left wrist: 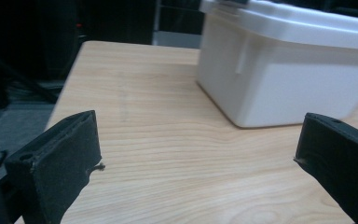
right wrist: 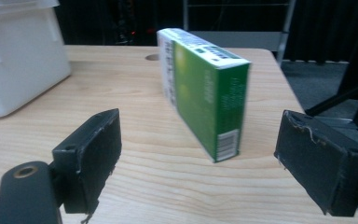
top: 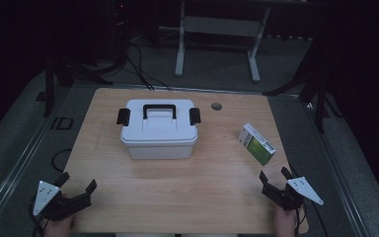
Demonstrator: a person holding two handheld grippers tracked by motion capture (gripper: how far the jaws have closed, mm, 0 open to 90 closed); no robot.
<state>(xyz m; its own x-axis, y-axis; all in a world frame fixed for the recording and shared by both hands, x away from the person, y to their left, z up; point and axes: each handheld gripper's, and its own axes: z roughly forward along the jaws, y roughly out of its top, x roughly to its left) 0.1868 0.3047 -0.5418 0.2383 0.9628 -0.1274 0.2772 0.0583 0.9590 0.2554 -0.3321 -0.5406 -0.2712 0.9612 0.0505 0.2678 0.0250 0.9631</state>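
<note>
Green carton: a green-and-white carton [right wrist: 205,93] is standing on its long edge on the wooden table [top: 177,197], lying just ahead of the right gripper's fingers and apart from them, its barcode end turned toward them.
Right gripper: the right gripper [top: 276,177] is hovering at the near right corner of the table with its jaws standing wide and nothing between the pads; in the right gripper view the carton is sitting in the gap's line of sight, beyond the fingertips [right wrist: 98,144].
Storage box: a white plastic storage box [top: 159,129] with a black handle and two black side latches, lid on, is resting mid-table, well ahead of both pairs of fingers; in the left gripper view its near corner [left wrist: 279,70] is showing beyond the right-hand finger.
Left gripper: the left gripper [top: 76,181] is waiting at the near left edge, jaws spread wide, empty, bare wood lying between the fingers [left wrist: 65,158].
Table hole: a round cable hole [top: 216,106] is sitting beyond the box, far from either gripper.
</note>
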